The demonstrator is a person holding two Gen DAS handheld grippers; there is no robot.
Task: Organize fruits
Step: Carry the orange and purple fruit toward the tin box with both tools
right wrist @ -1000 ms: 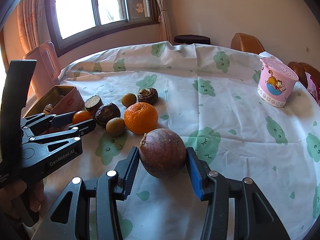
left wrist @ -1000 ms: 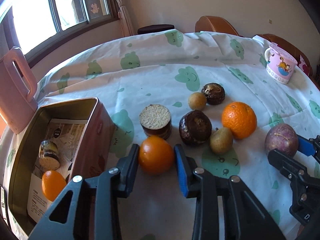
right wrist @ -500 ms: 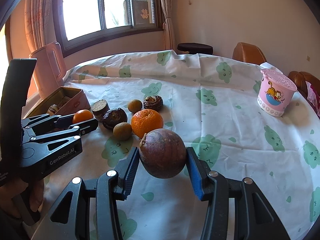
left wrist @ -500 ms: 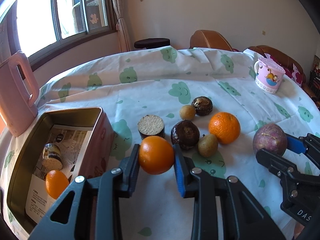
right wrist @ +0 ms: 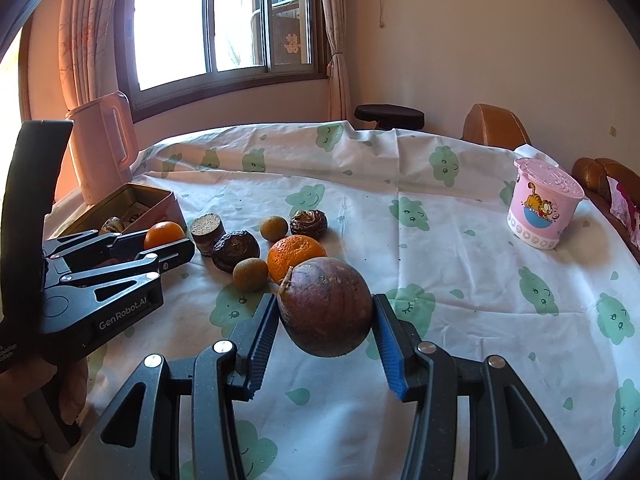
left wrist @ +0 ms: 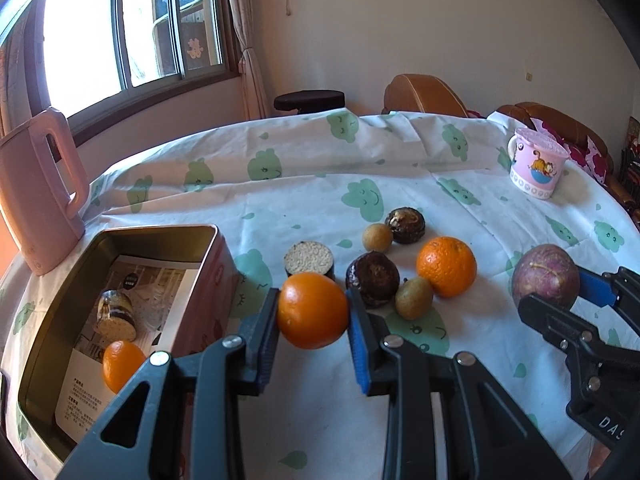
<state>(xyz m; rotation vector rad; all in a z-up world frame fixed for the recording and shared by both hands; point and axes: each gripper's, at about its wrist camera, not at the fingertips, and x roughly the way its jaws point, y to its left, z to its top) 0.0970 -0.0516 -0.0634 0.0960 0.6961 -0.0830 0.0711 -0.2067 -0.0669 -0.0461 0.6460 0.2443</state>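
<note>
While the worktop (left wrist: pixel 304 184) carries the open tin (left wrist: pixel 120 236) beside loose fruit, I have my right tongs (right wrist: pixel 326 320) clamped on a purple passion fruit (right wrist: pixel 326 306) and my left tongs (left wrist: pixel 313 312) clamped on a small orange (left wrist: pixel 313 310), both lifted above the cloth.

Bare counter (right wrist: pixel 460 280) lies open toward three o'clock; the fruit cluster (right wrist: pixel 248 252) crowds ten, the tin (left wrist: pixel 218 264) blocks nine.

a round table under a white cloth with green clouds (left wrist: pixel 304 184) carries an open tin (left wrist: pixel 208 240) and pink jug (left wrist: pixel 36 200) at its left edge, a lidded pink cup (left wrist: pixel 534 168) near the far right edge, and an orange (left wrist: pixel 446 266), brown fruits and dark cakes mid-table.
</note>
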